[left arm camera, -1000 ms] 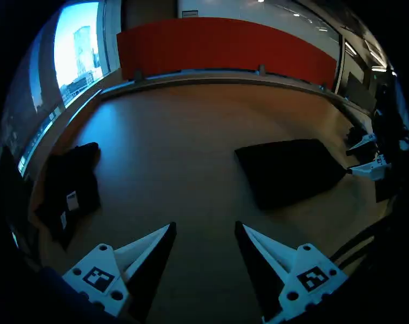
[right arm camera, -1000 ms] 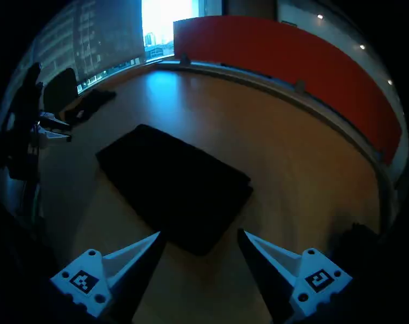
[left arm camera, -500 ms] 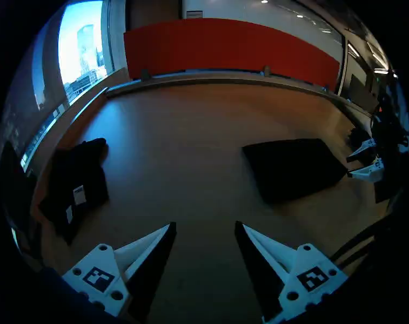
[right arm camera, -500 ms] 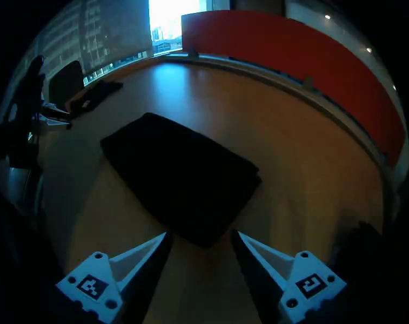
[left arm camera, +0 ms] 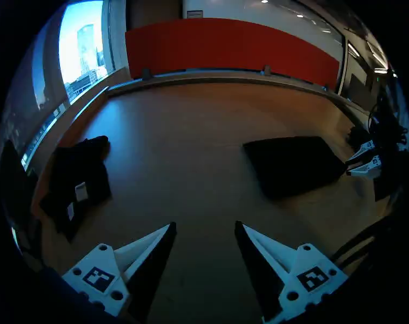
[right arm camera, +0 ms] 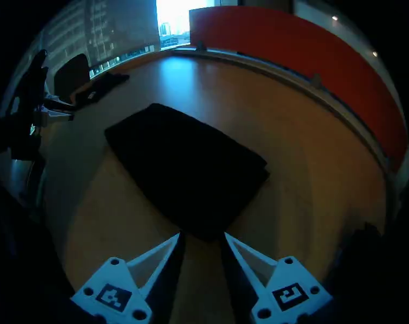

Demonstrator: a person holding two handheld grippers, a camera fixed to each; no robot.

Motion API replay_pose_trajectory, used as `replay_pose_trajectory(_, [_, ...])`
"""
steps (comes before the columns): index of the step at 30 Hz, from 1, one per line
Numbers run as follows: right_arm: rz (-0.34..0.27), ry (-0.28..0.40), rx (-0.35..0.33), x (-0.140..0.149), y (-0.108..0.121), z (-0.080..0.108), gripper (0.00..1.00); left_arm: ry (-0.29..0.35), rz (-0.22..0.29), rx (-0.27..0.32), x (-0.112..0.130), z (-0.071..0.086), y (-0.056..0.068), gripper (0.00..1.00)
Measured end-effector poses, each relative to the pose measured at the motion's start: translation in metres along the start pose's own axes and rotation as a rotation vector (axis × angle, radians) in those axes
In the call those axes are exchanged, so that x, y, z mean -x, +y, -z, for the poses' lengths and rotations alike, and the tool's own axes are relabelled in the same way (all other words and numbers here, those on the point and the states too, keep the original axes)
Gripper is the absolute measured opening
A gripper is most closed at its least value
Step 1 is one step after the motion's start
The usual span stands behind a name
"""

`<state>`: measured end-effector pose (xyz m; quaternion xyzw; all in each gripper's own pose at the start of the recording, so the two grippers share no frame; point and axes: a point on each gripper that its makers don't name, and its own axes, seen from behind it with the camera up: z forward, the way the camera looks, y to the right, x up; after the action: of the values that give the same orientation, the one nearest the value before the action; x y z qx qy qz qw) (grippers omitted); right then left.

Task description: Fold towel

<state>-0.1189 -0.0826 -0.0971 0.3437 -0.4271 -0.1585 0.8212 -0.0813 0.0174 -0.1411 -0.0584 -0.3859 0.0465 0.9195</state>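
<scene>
Towel (right arm camera: 188, 167), dark and folded into a flat rectangle, lies on the wooden table (right arm camera: 312, 178). In the right gripper view its nearest corner sits right at the tips of the right gripper (right arm camera: 202, 235). That gripper's two fingers stand close together with a narrow gap between them. I cannot tell whether they are pinching the cloth. In the left gripper view the left gripper (left arm camera: 205, 224) hangs over bare wood, well apart from the towel, with its fingers spread wide and nothing between them. A dark bundle (left arm camera: 77, 181) with small white tags lies farther out near the table's edge. Beyond the far edge of the table stands a long red partition (left arm camera: 231, 46). Beside it, a bright window (left arm camera: 82, 48) shows city buildings.
</scene>
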Motion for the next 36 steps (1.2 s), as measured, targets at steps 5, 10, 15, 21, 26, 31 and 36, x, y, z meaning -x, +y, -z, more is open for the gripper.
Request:
replay_pose_trajectory(5, [0.005,-0.008,0.000,0.001,0.002,-0.001,0.31,-0.001,-0.001,0.002,0.001,0.000,0.000,0.79])
replay_pose_trajectory(10, [0.007,-0.018,0.000,0.003,0.003,-0.001,0.17,-0.004,-0.002,0.003,0.002,0.000,0.000,0.79])
replay_pose_trajectory(15, [0.011,-0.025,0.001,0.004,0.004,0.000,0.07,-0.005,-0.006,0.001,0.003,0.000,-0.002,0.79])
replay_pose_trajectory(21, [0.010,-0.014,0.006,-0.001,0.003,0.001,0.05,-0.002,-0.003,0.000,0.002,-0.001,-0.003,0.79])
replay_pose_trajectory(26, [0.020,-0.004,0.012,-0.007,0.004,0.006,0.05,-0.003,-0.002,0.000,0.002,0.000,-0.004,0.79])
replay_pose_trajectory(31, [0.023,0.009,0.018,-0.013,0.006,0.013,0.05,-0.001,-0.002,0.000,0.001,0.000,-0.005,0.79])
replay_pose_trajectory(36, [0.027,0.023,0.027,-0.020,0.009,0.022,0.05,0.004,0.000,0.003,-0.002,0.000,-0.004,0.79])
